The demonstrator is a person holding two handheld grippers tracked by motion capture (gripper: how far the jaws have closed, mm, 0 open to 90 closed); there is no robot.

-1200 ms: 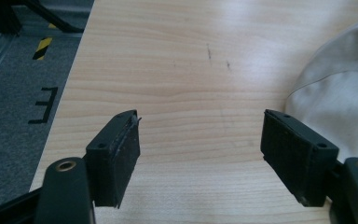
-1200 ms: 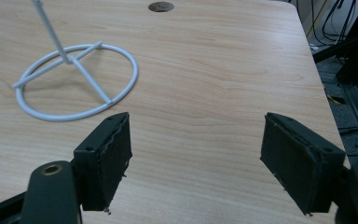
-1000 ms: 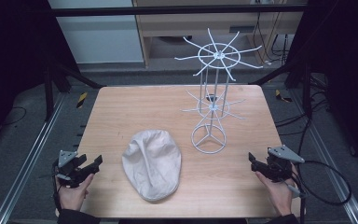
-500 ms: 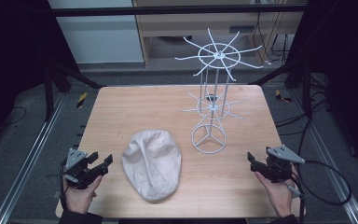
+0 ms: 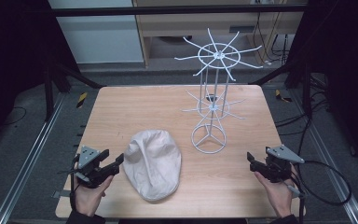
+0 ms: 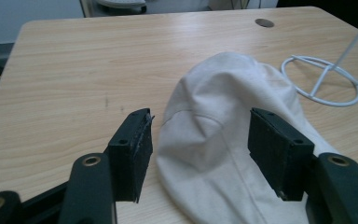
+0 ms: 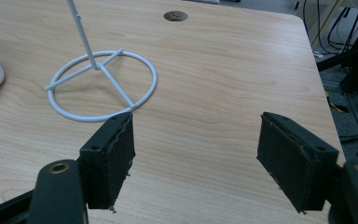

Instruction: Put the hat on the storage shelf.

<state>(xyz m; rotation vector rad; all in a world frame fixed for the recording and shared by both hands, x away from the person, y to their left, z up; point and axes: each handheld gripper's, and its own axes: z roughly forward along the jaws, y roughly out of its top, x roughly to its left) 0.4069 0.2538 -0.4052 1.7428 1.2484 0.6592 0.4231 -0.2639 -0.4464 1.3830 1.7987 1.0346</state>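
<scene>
A cream flat cap (image 5: pixel 152 163) (image 6: pixel 233 140) lies on the wooden table (image 5: pixel 135 112), front and left of centre. A white wire rack (image 5: pixel 212 84) with two spoked tiers stands right of it on a ring base (image 7: pixel 98 84) (image 6: pixel 324 81). My left gripper (image 5: pixel 114 162) (image 6: pixel 200 149) is open at the cap's left edge, its jaws pointing at the cap, one on each side of its near end. At the front right corner my right gripper (image 5: pixel 251 161) (image 7: pixel 198 163) is open and holds nothing, a little short of the ring base.
A round cable hole (image 5: pixel 209 98) (image 7: pixel 175 16) is set in the table behind the rack. Black frame posts (image 5: pixel 51 88) flank the table. Cables (image 5: pixel 326 186) trail over the floor on the right. A cabinet (image 5: pixel 93 32) stands behind.
My left gripper has moved right, from the table's front left corner up to the cap's edge. The right gripper has barely shifted.
</scene>
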